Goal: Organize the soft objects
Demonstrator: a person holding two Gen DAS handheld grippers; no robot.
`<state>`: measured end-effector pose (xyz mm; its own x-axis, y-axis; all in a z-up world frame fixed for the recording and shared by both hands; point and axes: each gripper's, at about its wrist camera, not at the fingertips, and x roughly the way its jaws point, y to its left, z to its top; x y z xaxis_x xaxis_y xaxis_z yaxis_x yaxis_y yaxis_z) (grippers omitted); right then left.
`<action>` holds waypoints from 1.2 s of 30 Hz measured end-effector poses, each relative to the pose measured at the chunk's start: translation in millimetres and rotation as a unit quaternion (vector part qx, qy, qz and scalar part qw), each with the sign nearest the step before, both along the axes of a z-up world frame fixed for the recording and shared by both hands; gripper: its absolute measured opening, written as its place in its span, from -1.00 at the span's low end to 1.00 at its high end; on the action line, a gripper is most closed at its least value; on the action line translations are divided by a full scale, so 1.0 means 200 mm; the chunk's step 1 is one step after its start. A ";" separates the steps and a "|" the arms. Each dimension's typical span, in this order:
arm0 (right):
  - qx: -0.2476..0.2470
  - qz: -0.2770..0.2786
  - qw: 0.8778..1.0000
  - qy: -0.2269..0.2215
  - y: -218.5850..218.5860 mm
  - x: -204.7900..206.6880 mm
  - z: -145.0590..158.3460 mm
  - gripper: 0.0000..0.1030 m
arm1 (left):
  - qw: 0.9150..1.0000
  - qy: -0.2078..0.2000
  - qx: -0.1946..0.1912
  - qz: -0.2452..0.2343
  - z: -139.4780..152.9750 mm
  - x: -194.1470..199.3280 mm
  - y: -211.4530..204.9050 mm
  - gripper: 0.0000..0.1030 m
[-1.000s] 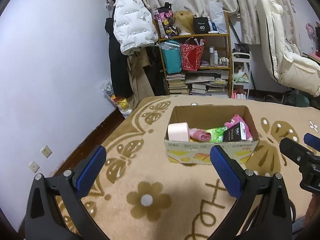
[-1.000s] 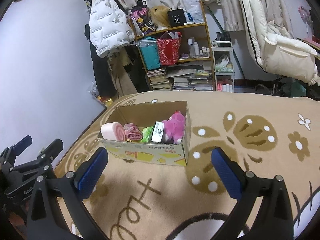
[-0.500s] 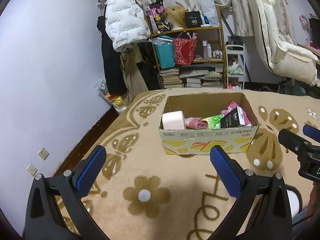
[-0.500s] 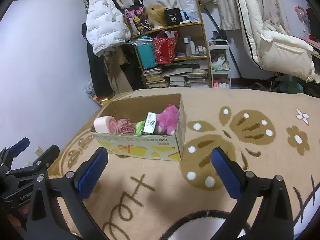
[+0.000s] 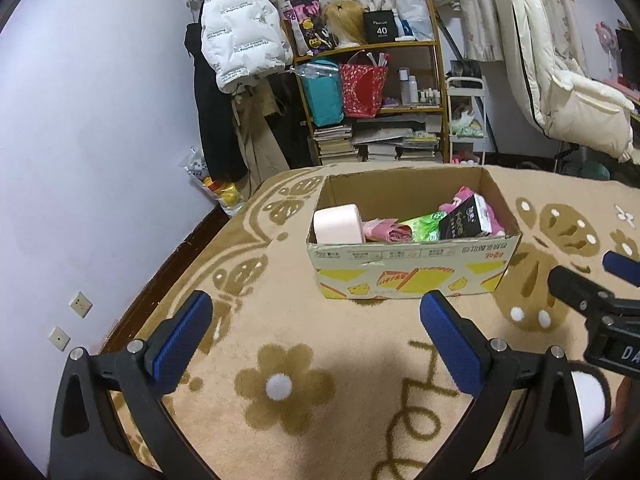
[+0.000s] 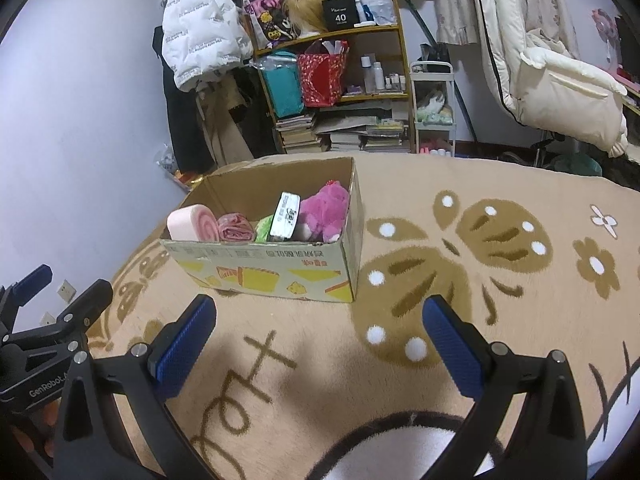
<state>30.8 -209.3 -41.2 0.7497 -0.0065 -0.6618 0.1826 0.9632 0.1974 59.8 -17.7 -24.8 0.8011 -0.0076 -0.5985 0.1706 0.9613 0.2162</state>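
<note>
A cardboard box stands on the patterned beige carpet. It holds a pink roll, a pink crumpled cloth, a green pack, a black tissue pack and a magenta plush toy. My left gripper is open and empty, above the carpet in front of the box. My right gripper is open and empty, in front of the box's right corner. Each gripper shows at the edge of the other's view.
A cluttered shelf with books, bags and bottles stands behind the carpet, with coats hanging to its left. A white padded quilt hangs at the right. The lilac wall borders the carpet's left side.
Both grippers have pulled back a little and tilted; the box sits slightly lower and nearer in both views. Both stay open and empty. Box contents are unchanged.
</note>
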 end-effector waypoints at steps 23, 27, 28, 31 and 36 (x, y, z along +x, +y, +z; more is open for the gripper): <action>-0.015 -0.005 1.000 0.003 0.01 0.00 -0.01 1.00 | 1.000 0.016 -0.009 0.001 -0.06 0.01 0.01 0.99; -0.015 -0.005 1.000 0.003 0.01 0.00 -0.01 1.00 | 1.000 0.017 -0.011 0.003 -0.06 0.01 0.01 0.99; -0.014 -0.005 1.000 0.003 0.01 0.00 -0.01 1.00 | 1.000 0.016 -0.010 0.003 -0.06 0.01 0.02 0.99; -0.016 -0.005 1.000 0.004 0.01 0.00 -0.01 1.00 | 1.000 0.015 -0.013 0.004 -0.05 0.01 0.02 0.99; -0.014 -0.004 1.000 0.004 0.01 0.00 -0.01 1.00 | 1.000 0.015 -0.019 0.005 -0.04 0.01 0.03 0.99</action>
<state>30.7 -206.8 -43.7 0.7438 -0.0321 -0.6676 0.1924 0.9669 0.1678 61.1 -12.1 -32.1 0.7830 -0.0230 -0.6215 0.1675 0.9702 0.1751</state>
